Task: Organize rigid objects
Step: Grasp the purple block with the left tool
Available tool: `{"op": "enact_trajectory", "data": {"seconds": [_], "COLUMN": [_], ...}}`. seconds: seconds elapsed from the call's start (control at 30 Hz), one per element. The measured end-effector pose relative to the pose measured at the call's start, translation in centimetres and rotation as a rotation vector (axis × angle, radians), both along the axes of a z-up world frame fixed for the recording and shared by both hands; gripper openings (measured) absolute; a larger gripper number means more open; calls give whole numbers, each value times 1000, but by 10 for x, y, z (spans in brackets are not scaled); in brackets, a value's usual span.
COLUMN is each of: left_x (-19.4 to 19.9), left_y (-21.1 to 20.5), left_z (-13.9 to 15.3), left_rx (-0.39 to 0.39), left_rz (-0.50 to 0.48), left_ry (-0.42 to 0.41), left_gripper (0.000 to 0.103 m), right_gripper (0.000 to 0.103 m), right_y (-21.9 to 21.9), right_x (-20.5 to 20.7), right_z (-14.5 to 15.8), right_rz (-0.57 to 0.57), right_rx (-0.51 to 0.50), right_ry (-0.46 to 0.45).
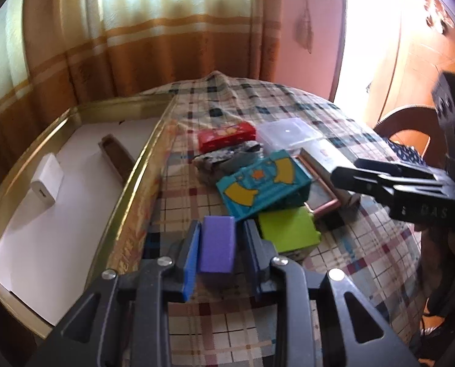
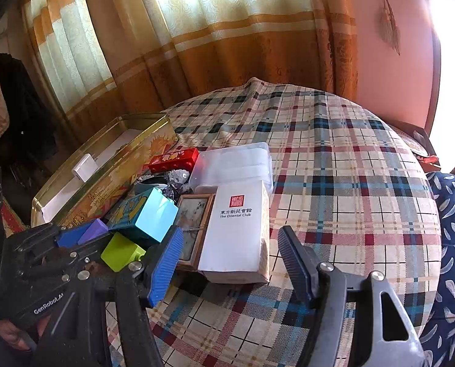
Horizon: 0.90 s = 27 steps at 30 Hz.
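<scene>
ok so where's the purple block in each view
Left wrist: purple block low centre, clamped between the left gripper's blue pads.
Right wrist: purple block at lower left, in the left gripper.
Shared landmark: the lime green block right beside it.

Both wrist cams angled down, close over the plaid-cloth table [image 1: 288, 104]; left one from beside the gold tin box [image 1: 141, 159], right one further right, sharing the pile of coloured boxes [image 2: 148, 214].
</scene>
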<state>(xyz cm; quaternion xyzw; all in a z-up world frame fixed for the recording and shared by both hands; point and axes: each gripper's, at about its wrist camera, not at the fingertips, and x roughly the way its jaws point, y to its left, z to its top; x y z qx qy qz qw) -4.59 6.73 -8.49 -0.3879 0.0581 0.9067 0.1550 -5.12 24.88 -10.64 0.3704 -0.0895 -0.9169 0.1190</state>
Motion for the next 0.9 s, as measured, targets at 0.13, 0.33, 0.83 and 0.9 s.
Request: {"op": "enact_trajectory", "data": {"seconds": [0.13, 0.33, 0.83, 0.9], "left_x": [1, 1, 4, 4], "left_y": [-5, -16, -17, -17], "left_z": [0, 3, 7, 7], "left_rx": [12, 59, 69, 65], "left_rz": [24, 64, 72, 69], "left_ry": [2, 26, 57, 59], "left_gripper": [18, 18, 18, 18], "right_gripper": [67, 65, 49, 49], "right_y": [-1, -5, 1, -1], "right_x": [-2, -5, -15, -16], "right_z": [-1, -3, -10, -11], "right_rz": [2, -4, -34, -29], "right_rx": [6, 33, 19, 37], "right_ry": [-11, -21, -87, -97]}}
